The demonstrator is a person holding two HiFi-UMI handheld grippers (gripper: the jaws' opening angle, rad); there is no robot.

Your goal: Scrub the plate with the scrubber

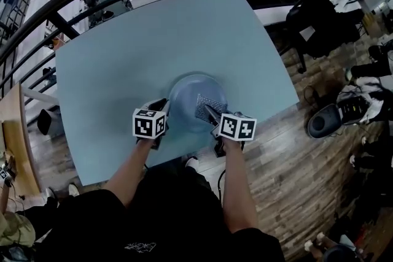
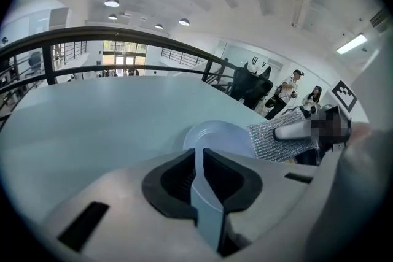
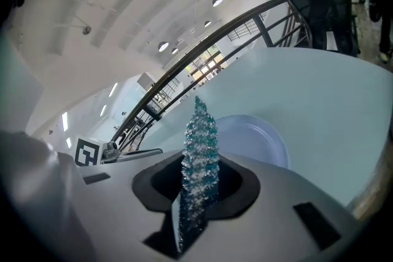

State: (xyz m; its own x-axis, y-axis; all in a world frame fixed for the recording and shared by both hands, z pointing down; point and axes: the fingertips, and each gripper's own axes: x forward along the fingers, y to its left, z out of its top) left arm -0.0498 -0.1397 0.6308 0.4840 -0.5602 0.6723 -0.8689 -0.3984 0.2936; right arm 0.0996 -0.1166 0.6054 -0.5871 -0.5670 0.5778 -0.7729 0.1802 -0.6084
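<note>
One pale blue plate (image 1: 186,94) sits on the surface (image 1: 141,46), close to the edge where the person stands. A silver, sparkly scrubber (image 1: 207,104) lies over the right half of the plate. I cannot tell if it presses down on the plate.

The right tool (image 1: 212,114) pinches the scrubber tight between its two jaws. Seen along that tool, the scrubber (image 3: 199,153) stands up thin like a little tree, and the plate (image 3: 261,139) shows just behind it.

The left tool (image 1: 161,107) bites the near left rim of the plate. Its jaws are pressed onto the thin edge of the plate (image 2: 218,135), which runs right in between them. From this side the scrubber (image 2: 276,139) shows as a gray mesh patch by the plate's right edge.

Each tool has a white cube with black squares on it. Two bare arms reach out to hold the tools.

The surface is big and light blue-green. A dark, curved railing (image 2: 135,32) goes round its far side. The floor (image 1: 295,162) is brown wood. A black chair (image 1: 319,18) stands off to the right, and some people (image 2: 293,88) stand far away.
</note>
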